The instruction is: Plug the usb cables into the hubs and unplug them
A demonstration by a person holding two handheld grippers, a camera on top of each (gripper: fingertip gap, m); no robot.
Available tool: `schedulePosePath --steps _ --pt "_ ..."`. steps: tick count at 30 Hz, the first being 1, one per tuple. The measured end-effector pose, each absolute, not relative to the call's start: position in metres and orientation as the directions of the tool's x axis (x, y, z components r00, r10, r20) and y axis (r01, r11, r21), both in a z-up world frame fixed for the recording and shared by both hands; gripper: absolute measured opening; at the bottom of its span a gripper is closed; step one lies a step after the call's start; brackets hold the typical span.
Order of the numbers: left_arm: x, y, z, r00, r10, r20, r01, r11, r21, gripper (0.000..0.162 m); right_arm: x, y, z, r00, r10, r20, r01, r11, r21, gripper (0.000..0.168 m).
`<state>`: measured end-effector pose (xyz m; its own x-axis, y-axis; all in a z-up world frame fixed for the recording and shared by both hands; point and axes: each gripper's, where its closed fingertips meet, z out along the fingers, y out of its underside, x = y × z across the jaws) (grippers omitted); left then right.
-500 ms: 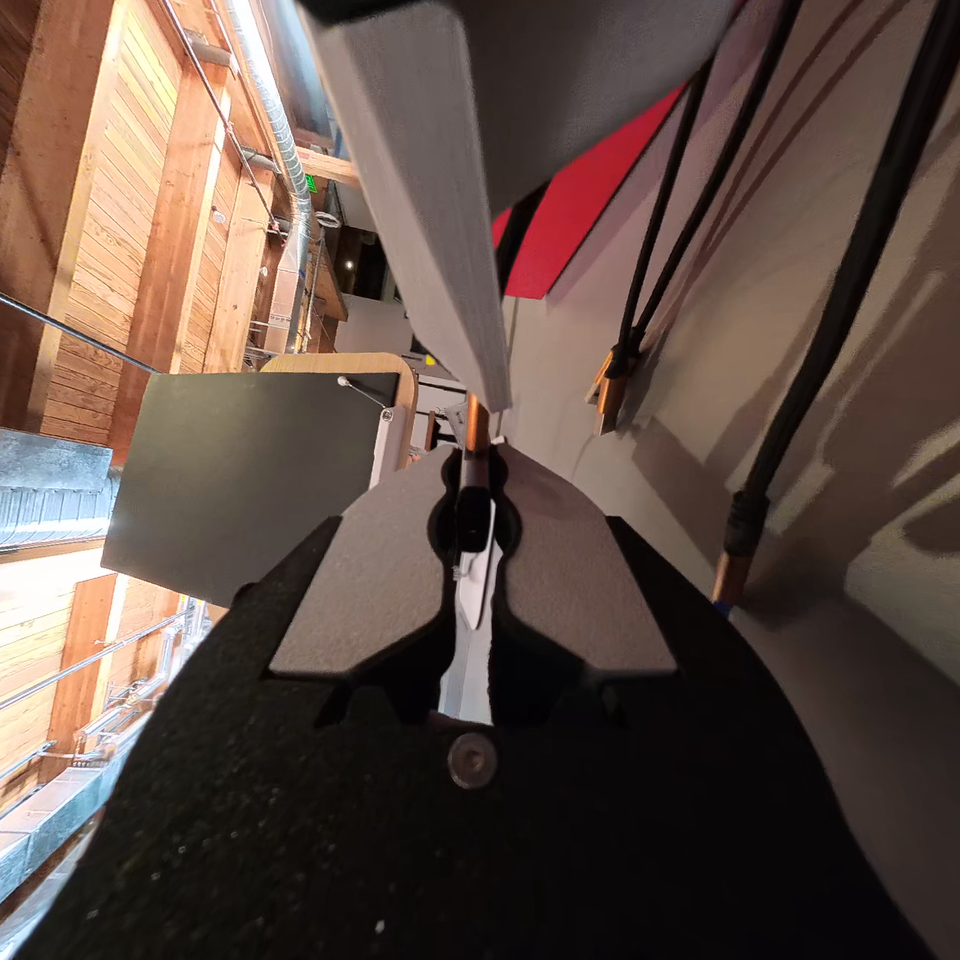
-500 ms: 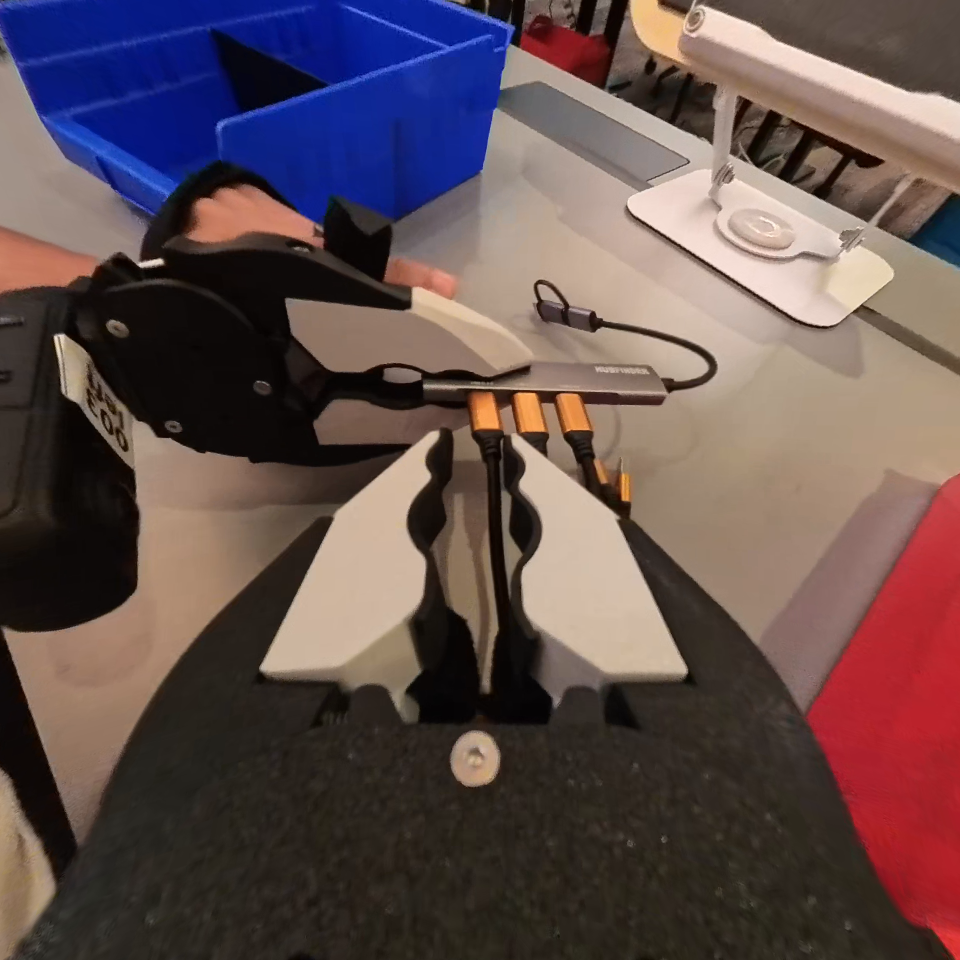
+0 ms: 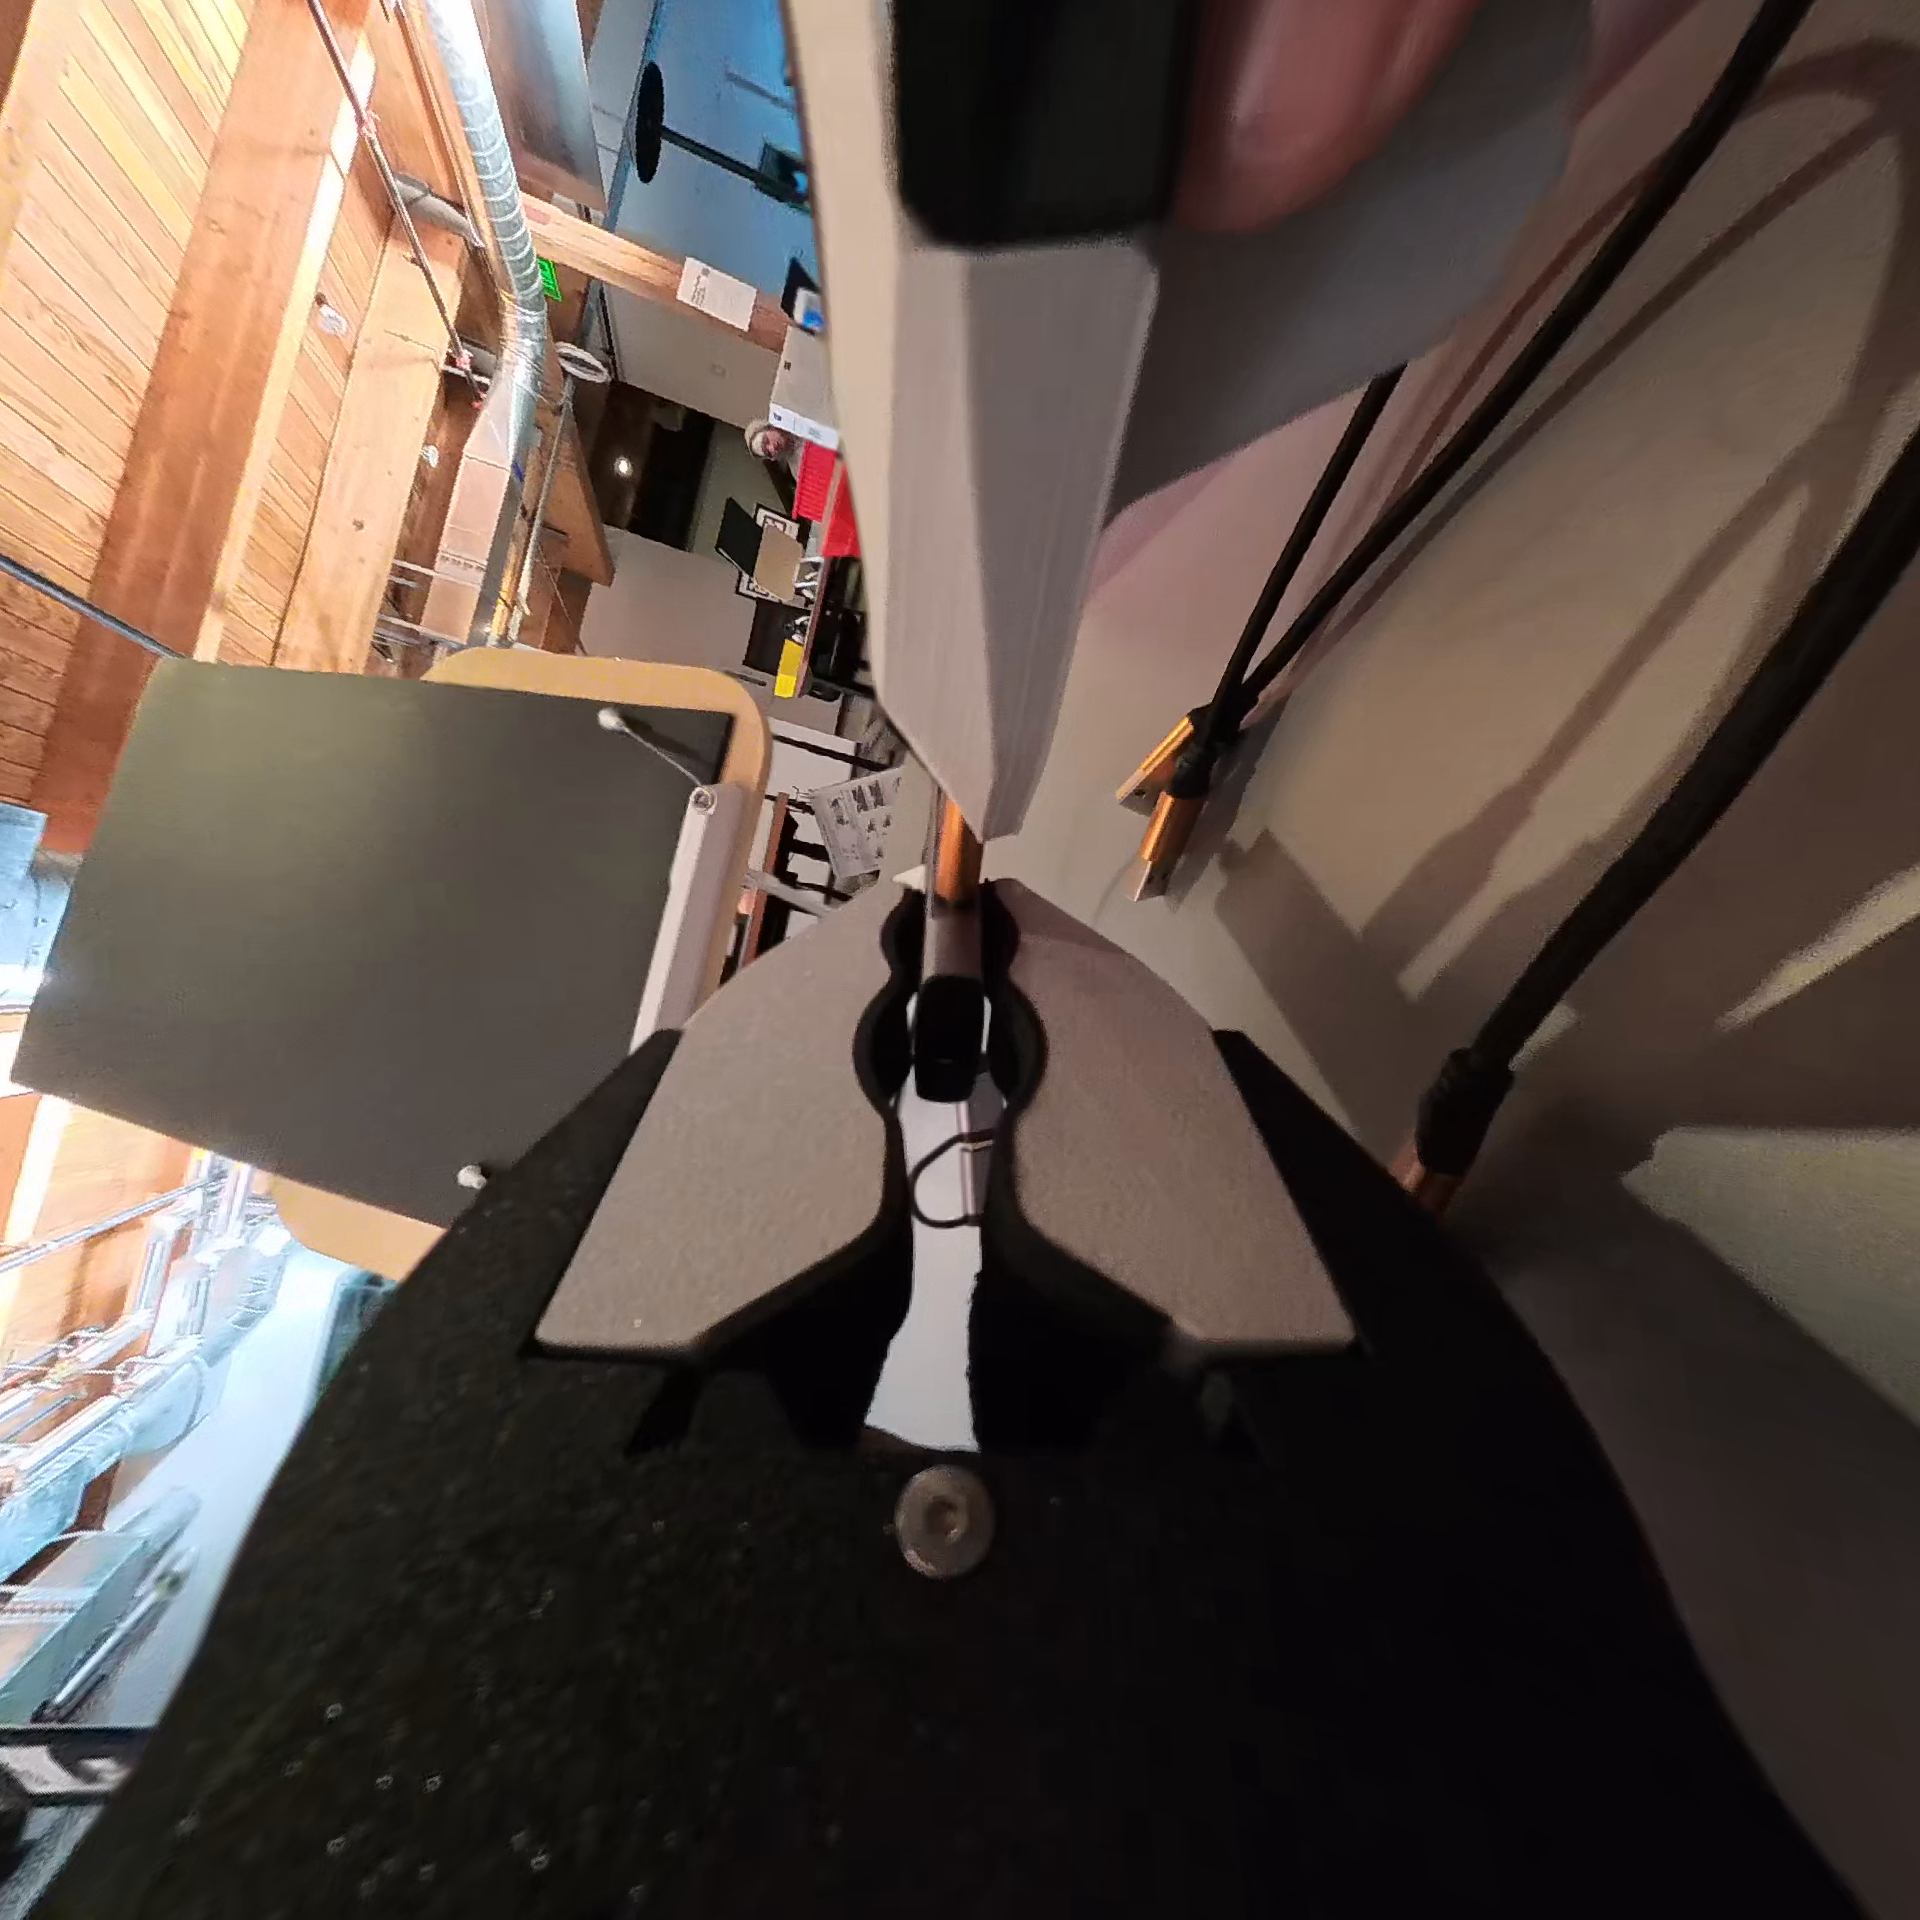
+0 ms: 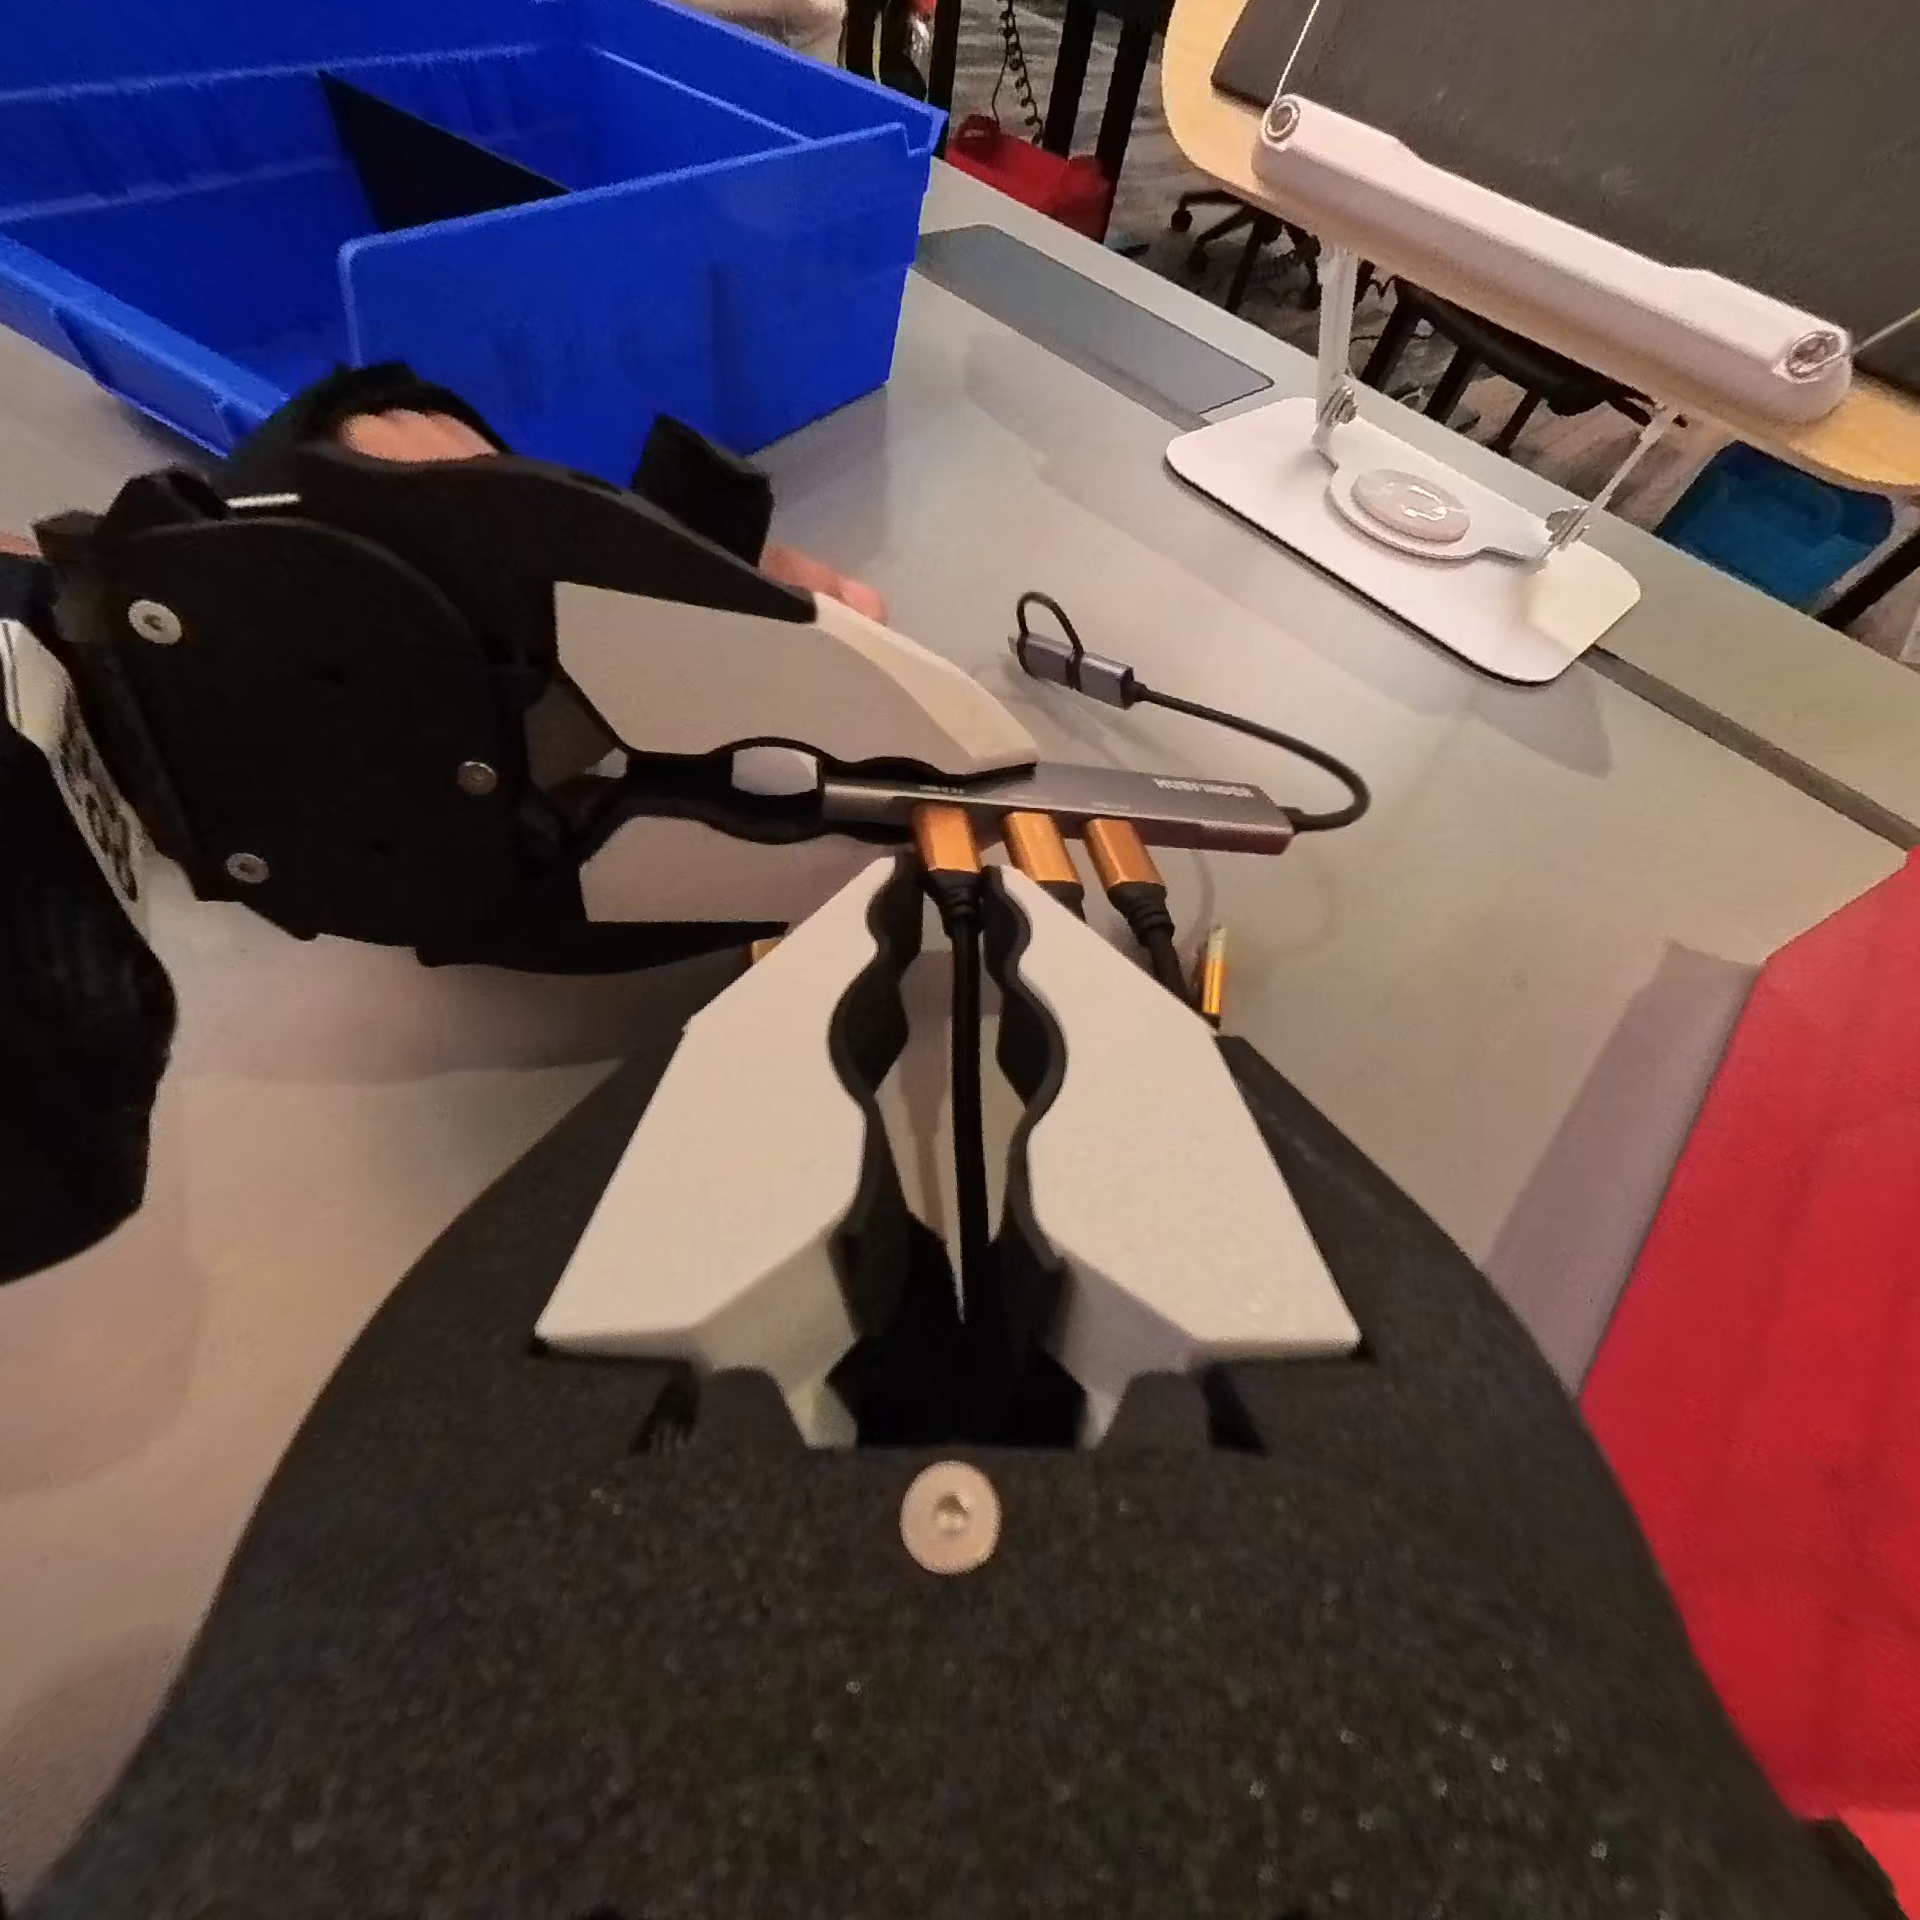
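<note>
A slim grey USB hub (image 4: 1164, 805) is held just above the grey table (image 4: 1455, 987). My left gripper (image 4: 987, 779) is shut on the hub's left end, and in the left wrist view (image 3: 951, 904) the hub (image 3: 951, 956) shows edge-on between its fingers. Three orange plugs sit in the hub's side. My right gripper (image 4: 951, 883) is closed around the black cable (image 4: 966, 1091) just behind the leftmost plug (image 4: 943, 836). One right-gripper finger (image 3: 987, 623) comes down from above in the left wrist view. The hub's own lead ends in a small adapter (image 4: 1070, 665) on the table.
A blue divided bin (image 4: 623, 281) stands behind the left gripper. A white stand with a flat base (image 4: 1403, 540) is at the back right. A red cloth (image 4: 1787, 1299) covers the right edge. Loose orange plugs (image 3: 1158, 831) and black cables lie on the table.
The left wrist view has swung a little, and the right gripper's finger looms larger in it. Both grips and the hub look unchanged.
</note>
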<state>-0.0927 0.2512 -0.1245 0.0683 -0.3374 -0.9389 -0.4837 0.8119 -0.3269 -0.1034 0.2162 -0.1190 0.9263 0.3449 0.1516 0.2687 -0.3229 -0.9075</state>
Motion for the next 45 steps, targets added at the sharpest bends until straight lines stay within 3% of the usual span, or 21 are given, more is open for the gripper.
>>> schedulePosePath --steps 12,14,16,18,21,23,25,28,29,33,35,39,45 --pt "-0.088 0.239 -0.128 0.054 -0.352 -0.934 -0.417 0.842 -0.341 0.01 -0.1 0.202 -0.122 0.915 0.387 0.112 0.257 -0.346 -0.902 0.009" --pt "-0.092 0.254 -0.133 0.058 -0.362 -0.93 -0.484 0.805 -0.343 0.008 -0.095 0.199 -0.116 0.923 0.377 0.078 0.216 -0.338 -0.916 0.008" --pt "-0.115 0.316 -0.145 0.117 -0.478 -0.871 -0.64 0.634 -0.434 0.008 -0.066 0.19 -0.092 0.948 0.308 0.073 0.169 -0.298 -0.94 0.008" --pt "-0.113 0.306 -0.114 0.216 -0.458 -0.863 -0.547 0.675 -0.495 0.009 -0.057 0.183 -0.083 0.952 0.305 0.026 0.115 -0.279 -0.953 0.008" --pt "-0.085 0.271 -0.14 0.069 -0.402 -0.913 -0.554 0.746 -0.37 0.009 -0.068 0.183 -0.085 0.93 0.362 0.063 0.164 -0.255 -0.953 0.008" --pt "-0.091 0.296 -0.139 0.124 -0.475 -0.871 -0.584 0.675 -0.451 0.009 -0.08 0.173 -0.084 0.895 0.444 0.052 0.183 -0.259 -0.948 0.009" --pt "-0.098 0.31 -0.133 0.173 -0.476 -0.862 -0.601 0.642 -0.476 0.009 -0.088 0.168 -0.119 0.859 0.509 0.052 0.274 -0.371 -0.888 0.009" --pt "-0.097 0.304 -0.126 0.177 -0.433 -0.884 -0.601 0.663 -0.446 0.009 -0.099 0.175 -0.162 0.838 0.526 0.144 0.414 -0.442 -0.796 0.011" --pt "-0.095 0.301 -0.124 0.174 -0.418 -0.891 -0.596 0.676 -0.434 0.009 -0.103 0.178 -0.166 0.831 0.523 0.191 0.455 -0.441 -0.774 0.022" --pt "-0.097 0.299 -0.123 0.155 -0.375 -0.914 -0.588 0.709 -0.39 0.009 -0.116 0.162 -0.151 0.778 0.598 0.194 0.52 -0.439 -0.733 0.019" --pt "-0.099 0.298 -0.123 0.134 -0.365 -0.921 -0.572 0.731 -0.373 0.009 -0.118 0.155 -0.117 0.766 0.625 0.149 0.472 -0.39 -0.791 0.023" --pt "-0.105 0.294 -0.117 0.136 -0.306 -0.942 -0.553 0.766 -0.328 0.009 -0.105 0.176 -0.048 0.82 0.573 -0.001 0.185 -0.265 -0.946 0.023" --pt "-0.106 0.279 -0.113 0.129 -0.28 -0.951 -0.524 0.795 -0.306 0.009 -0.095 0.223 -0.092 0.892 0.428 0.148 0.301 -0.318 -0.899 0.028"
